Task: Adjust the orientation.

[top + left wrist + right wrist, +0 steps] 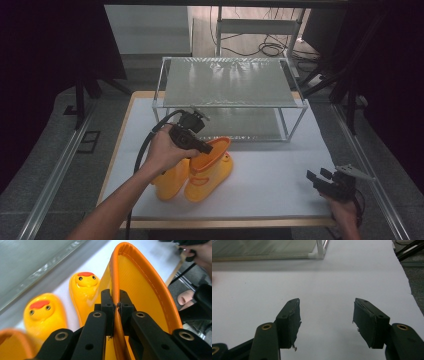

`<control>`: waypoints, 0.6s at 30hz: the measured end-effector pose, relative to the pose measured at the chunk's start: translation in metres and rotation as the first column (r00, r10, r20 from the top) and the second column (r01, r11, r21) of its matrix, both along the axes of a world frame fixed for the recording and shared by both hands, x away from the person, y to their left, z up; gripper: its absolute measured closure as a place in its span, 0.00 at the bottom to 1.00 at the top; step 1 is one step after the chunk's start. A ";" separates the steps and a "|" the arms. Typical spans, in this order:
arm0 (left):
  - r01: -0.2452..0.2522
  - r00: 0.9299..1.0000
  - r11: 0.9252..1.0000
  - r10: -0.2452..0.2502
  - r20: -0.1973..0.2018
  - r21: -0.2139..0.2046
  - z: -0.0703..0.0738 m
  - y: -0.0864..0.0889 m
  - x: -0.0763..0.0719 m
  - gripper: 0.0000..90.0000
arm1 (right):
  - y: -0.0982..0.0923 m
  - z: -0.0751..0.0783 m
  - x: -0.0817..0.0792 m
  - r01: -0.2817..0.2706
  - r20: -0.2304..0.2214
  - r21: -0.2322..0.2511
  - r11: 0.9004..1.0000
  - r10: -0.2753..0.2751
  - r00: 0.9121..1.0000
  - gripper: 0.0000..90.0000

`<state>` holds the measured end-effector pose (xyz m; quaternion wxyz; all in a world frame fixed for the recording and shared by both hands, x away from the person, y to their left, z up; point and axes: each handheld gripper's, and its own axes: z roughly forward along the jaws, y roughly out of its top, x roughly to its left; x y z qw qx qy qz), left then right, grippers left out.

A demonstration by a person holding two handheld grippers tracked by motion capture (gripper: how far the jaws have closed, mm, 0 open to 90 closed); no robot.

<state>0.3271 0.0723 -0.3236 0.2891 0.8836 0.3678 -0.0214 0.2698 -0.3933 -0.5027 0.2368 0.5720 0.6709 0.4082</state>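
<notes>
Left claw [117, 305] pinched on boot [209, 167] cuff, mid-carry, low over desk [280, 170] beside second boot [170, 184]. Right claw [325, 321] open, idle, apart. Next, probably: lift clear toward rack [230, 85], grip kept firm.

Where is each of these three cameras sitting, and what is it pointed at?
High view: above the person's side, looking forward and down on the table and glass shelf rack; both forearms and hands enter from below.
Left gripper view: rides the left gripper, looking along its jaws, shut on the orange rim of a yellow duck boot.
Right gripper view: rides the right gripper, open jaws over bare table.
Shared: high and left gripper views both show the boots.
</notes>
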 end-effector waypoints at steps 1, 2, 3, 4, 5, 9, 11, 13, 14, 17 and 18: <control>-0.003 1.000 1.000 0.003 -0.004 -0.001 -0.002 0.004 -0.001 0.96 | 0.000 0.000 0.000 0.000 0.000 0.001 1.000 0.000 1.000 0.42; -0.006 1.000 1.000 0.006 -0.002 0.002 -0.004 0.007 -0.002 0.96 | 0.001 0.000 0.000 0.000 -0.001 0.003 1.000 0.000 1.000 0.42; -0.010 1.000 1.000 0.010 0.003 0.012 -0.006 0.010 -0.003 0.96 | 0.001 -0.001 0.000 -0.003 0.000 0.000 1.000 0.003 1.000 0.42; -0.015 1.000 1.000 0.015 0.004 0.015 -0.008 0.013 -0.004 0.96 | 0.001 -0.001 0.000 -0.003 0.000 0.000 1.000 0.003 1.000 0.42; -0.024 1.000 1.000 0.024 0.006 0.008 -0.010 0.017 -0.005 0.96 | 0.001 -0.001 0.000 -0.002 -0.002 -0.002 1.000 0.002 1.000 0.42; -0.039 0.999 0.999 0.039 0.003 0.000 -0.018 0.032 -0.010 0.96 | 0.001 -0.001 0.000 -0.001 -0.005 -0.001 1.000 0.001 1.000 0.42; -0.035 0.999 0.999 0.035 -0.002 0.007 -0.021 0.038 -0.014 0.95 | 0.001 -0.001 0.000 -0.002 -0.005 -0.002 1.000 0.002 1.000 0.42; -0.043 0.999 0.999 0.042 0.016 0.019 -0.022 0.042 -0.017 0.95 | 0.001 -0.001 0.000 -0.001 -0.006 -0.001 1.000 0.001 1.000 0.42; -0.045 0.999 0.999 0.045 0.019 0.014 -0.022 0.044 -0.019 0.93 | 0.002 -0.001 0.001 -0.003 -0.004 -0.002 1.000 0.003 1.000 0.42; -0.044 0.999 0.999 0.044 0.022 0.014 -0.022 0.042 -0.020 0.90 | 0.003 -0.001 0.000 -0.004 -0.007 -0.004 1.000 0.004 1.000 0.42; -0.039 0.999 0.999 0.038 0.022 0.015 -0.022 0.041 -0.020 0.87 | 0.003 -0.001 0.000 -0.005 -0.007 -0.003 1.000 0.005 1.000 0.42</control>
